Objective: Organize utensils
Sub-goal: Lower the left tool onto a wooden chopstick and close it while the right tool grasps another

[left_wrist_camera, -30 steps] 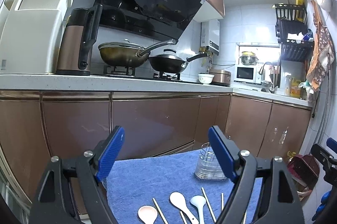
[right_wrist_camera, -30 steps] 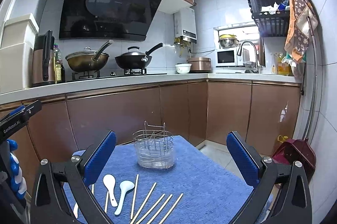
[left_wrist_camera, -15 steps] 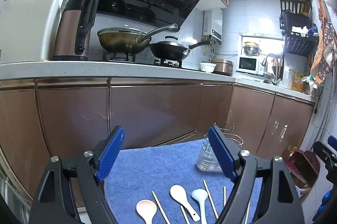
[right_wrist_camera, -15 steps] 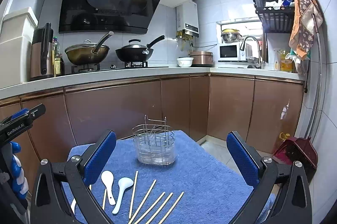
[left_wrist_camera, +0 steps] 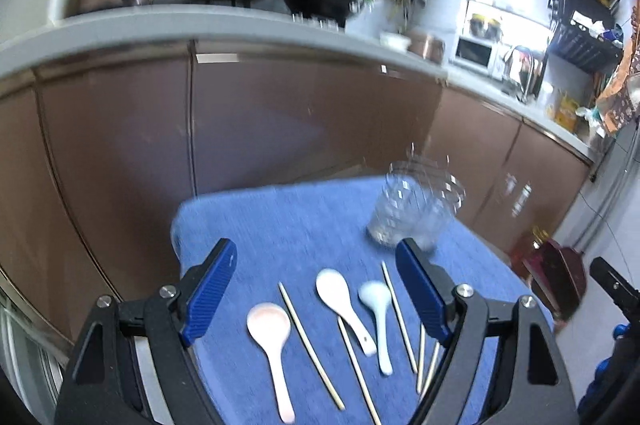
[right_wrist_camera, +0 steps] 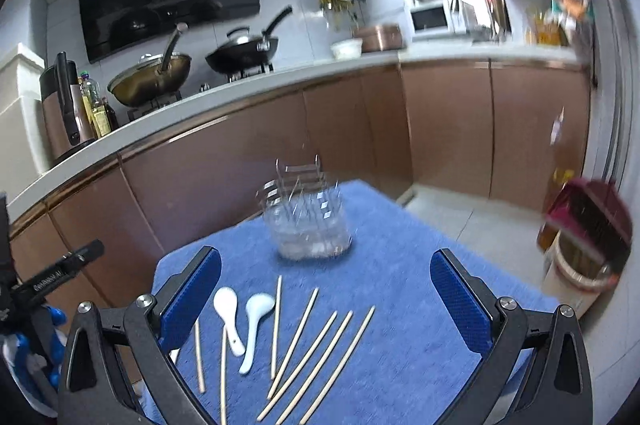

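Blue cloth: a towel-like, nubby fabric covered the surface, with one rounded corner toward the cabinets.
Spoons: three smooth ceramic spoons lay flat on the cloth, bowls toward the cabinets: a pinkish spoon, a white spoon and a pale blue spoon. The white and pale blue ones lay just beside each other.
Chopsticks: thin, pale wooden sticks lay loose on the cloth, some between the spoons, several fanned out to their right.
Holder: a wire utensil rack in a clear plastic base stood upright at the far part of the cloth, apart from the spoons. It was blurred; I could not tell whether anything was in it.
Left claw: jaws were spread wide, ribbed blue pads, black frame, nothing between them, above the spoons.
Right claw: jaws were also wide apart and empty, above the chopsticks.
Writing: white lettering on the other claw's black bar was too blurred to read surely.
Counter: a pale top over glossy brown cabinets carried two lidded woks.
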Demonstrator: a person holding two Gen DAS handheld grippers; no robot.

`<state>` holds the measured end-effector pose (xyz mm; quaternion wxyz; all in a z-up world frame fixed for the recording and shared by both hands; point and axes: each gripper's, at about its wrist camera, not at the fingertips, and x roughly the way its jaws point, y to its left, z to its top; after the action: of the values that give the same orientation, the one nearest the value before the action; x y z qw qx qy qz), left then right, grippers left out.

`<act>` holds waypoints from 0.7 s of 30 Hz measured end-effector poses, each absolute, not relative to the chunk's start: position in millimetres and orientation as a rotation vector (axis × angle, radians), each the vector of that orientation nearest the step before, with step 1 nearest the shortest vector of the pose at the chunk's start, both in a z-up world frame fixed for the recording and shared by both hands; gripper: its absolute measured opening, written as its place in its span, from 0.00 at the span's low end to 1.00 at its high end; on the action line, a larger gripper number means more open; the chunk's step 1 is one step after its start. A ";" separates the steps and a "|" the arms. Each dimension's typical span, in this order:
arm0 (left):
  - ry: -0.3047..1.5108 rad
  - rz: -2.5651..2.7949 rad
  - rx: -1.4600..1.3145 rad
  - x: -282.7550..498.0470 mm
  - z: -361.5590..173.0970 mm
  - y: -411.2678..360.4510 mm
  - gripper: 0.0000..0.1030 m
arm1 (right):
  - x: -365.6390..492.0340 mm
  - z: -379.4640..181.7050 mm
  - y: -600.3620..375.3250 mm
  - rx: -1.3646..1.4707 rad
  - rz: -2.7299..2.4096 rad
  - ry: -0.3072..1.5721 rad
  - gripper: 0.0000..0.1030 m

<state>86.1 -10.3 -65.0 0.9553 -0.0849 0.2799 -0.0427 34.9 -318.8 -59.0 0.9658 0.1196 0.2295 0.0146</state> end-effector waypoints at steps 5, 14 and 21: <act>0.686 -0.145 -0.173 100.0 -89.9 -16.2 0.77 | 47.4 -78.6 -320.2 0.282 0.060 0.554 0.94; 1.003 -0.268 -0.126 141.9 -149.6 -44.4 0.47 | 95.6 -115.9 -328.9 0.358 0.130 0.779 0.58; 1.204 -0.245 -0.166 175.1 -189.9 -46.9 0.29 | 127.3 -163.2 -320.9 0.392 0.199 0.962 0.42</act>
<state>175.1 -46.9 -189.9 0.8139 -0.0780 0.5642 -0.1150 127.3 -320.9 -163.2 0.8633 0.1868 0.4591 0.0950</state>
